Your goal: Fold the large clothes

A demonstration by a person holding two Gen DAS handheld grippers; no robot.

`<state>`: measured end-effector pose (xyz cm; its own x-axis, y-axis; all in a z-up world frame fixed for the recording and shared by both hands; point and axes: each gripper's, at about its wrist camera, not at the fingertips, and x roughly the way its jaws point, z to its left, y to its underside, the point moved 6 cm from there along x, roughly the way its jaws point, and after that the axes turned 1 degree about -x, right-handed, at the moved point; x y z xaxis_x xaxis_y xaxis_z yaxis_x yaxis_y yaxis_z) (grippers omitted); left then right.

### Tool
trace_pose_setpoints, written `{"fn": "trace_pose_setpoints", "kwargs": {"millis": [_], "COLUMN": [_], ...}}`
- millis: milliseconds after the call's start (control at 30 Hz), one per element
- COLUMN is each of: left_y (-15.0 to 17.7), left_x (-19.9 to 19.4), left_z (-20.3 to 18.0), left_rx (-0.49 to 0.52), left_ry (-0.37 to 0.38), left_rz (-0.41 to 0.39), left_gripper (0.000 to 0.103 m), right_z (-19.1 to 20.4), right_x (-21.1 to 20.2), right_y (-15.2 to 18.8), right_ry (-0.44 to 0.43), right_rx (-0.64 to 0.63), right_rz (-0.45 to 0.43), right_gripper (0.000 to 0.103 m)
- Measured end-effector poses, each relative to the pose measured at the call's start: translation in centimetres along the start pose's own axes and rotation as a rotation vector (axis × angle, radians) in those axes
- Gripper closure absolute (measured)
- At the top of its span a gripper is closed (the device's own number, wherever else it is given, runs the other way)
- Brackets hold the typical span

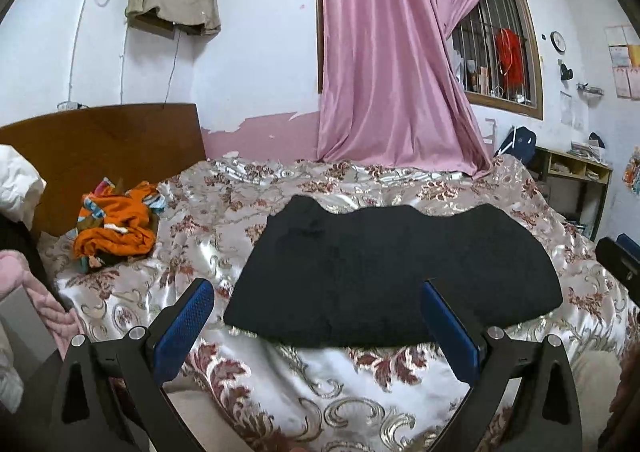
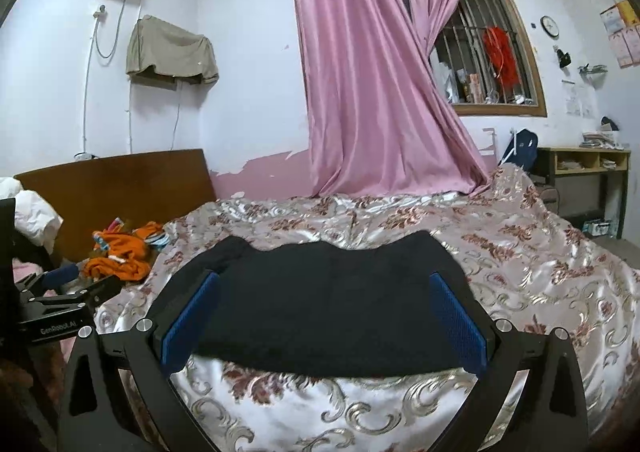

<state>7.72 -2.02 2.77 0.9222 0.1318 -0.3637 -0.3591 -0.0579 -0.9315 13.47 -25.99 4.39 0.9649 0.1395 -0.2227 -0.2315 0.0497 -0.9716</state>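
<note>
On the bed, through the left wrist camera, we see a black garment [image 1: 394,272] lying flat on the flowered satin bedspread [image 1: 280,384], folded into a wide, neat shape. Our left gripper [image 1: 318,326] hangs above the near edge of it, a little toward its left end, with the two blue pads [image 1: 185,326] wide apart and nothing between them. We cannot tell if the pads touch the cloth. An orange bundle of clothes [image 1: 114,228] lies well apart to the left, near the wooden headboard [image 1: 104,144], and a pink curtain [image 1: 384,64] falls down behind the bed.

From the right wrist camera, we see the same black garment [image 2: 332,300] straight ahead, at the near side of the bedspread [image 2: 540,272]. Our right gripper [image 2: 324,322] is also spread wide and empty, its fingers [image 2: 456,322] standing over the two ends of the garment. At the left border the other gripper [image 2: 64,304] shows only partly.
</note>
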Motion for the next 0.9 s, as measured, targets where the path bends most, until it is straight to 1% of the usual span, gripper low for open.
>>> {"fn": "trace_pose_setpoints", "kwargs": {"millis": [133,367,533,600,900], "left_y": [1.1,2.8,4.9,5.0,5.3], "left_x": [0.0,0.3,0.6,0.9,1.0], "left_z": [0.4,0.9,0.5,0.4,0.0], "left_rx": [-0.016,-0.033,-0.009,-0.002,0.008], "left_ry": [0.0,0.001,-0.001,-0.008,-0.004], "left_rz": [0.028,0.059,0.092,0.107,0.109], "left_gripper": [0.0,0.0,0.0,0.0,0.0], "right_z": [0.3,0.2,-0.4,-0.6,-0.3], "right_x": [-0.2,-0.3,0.1,0.3,1.1], "right_y": [1.3,3.4,4.1,4.3,5.3], "right_ry": [-0.004,0.003,0.009,0.01,0.006], "right_rx": [-0.025,-0.026,-0.018,-0.01,-0.017], "right_rz": [0.024,0.078,0.104,0.11,0.155], "right_gripper": [0.002,0.002,0.002,0.002,0.002]}}
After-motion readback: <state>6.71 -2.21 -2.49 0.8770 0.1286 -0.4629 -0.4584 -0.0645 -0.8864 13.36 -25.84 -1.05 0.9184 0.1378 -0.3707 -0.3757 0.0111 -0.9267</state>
